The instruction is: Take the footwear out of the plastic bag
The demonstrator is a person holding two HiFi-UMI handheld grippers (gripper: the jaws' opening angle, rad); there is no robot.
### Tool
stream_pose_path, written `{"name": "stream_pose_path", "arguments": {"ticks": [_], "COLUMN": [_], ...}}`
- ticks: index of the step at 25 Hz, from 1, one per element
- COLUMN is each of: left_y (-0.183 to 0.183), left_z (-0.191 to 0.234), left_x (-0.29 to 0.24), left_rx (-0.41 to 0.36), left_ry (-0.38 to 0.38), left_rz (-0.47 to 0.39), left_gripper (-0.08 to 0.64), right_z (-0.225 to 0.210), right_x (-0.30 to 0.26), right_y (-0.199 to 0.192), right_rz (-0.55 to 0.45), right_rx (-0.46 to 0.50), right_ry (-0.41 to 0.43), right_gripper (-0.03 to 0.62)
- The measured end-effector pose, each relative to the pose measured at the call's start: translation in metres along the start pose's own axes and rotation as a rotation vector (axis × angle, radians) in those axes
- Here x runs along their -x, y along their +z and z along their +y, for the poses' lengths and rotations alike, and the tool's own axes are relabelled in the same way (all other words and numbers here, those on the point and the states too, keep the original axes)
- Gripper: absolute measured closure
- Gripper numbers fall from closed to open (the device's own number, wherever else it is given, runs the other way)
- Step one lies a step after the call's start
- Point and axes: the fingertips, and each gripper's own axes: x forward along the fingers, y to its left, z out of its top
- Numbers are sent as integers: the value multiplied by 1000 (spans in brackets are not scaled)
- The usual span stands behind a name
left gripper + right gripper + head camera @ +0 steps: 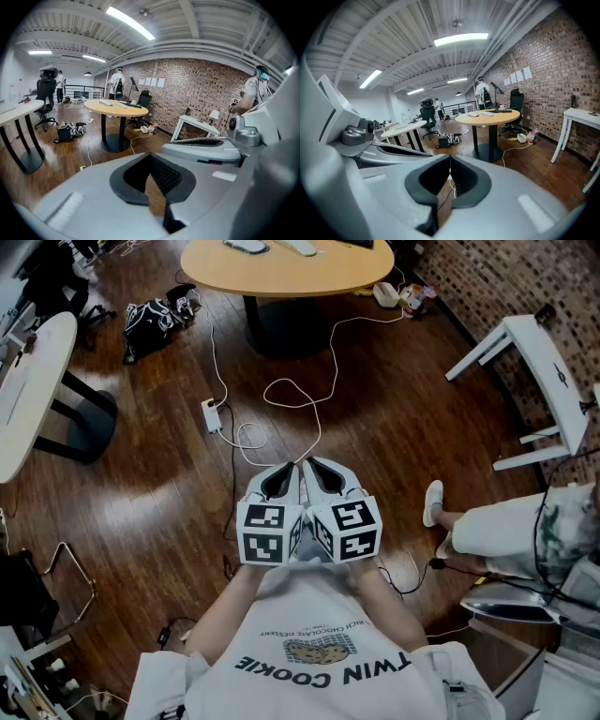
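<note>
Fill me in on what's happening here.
A person stands holding the left gripper and the right gripper side by side, close together, above a wooden floor. Both have their jaws shut with nothing between them. Nothing they are meant to handle shows in any view, so the task is not under way.

"TWIN COOKIE" — white shirt [302, 617]

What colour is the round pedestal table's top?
Yellowish tan; the round table top shows best in the head view.
</note>
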Motion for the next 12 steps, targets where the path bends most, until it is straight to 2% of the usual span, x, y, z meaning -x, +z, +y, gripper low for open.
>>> {"name": "stream_pose_path", "arguments": {"ticks": [5,12], "left_y": [52,125], "left_z": [37,63], "left_x": [-55,-140], "left_rx": [2,1], "left_ry": [20,31], "left_rz": [-6,-3], "left_gripper": [560,560], "right_z": [-38,-113], "right_x": [-56,-123], "right_y": [43,103], "right_rz": [1,-8], "right_rx": [7,-6], "right_ry": [16,38], "right_gripper": [589,589]}}
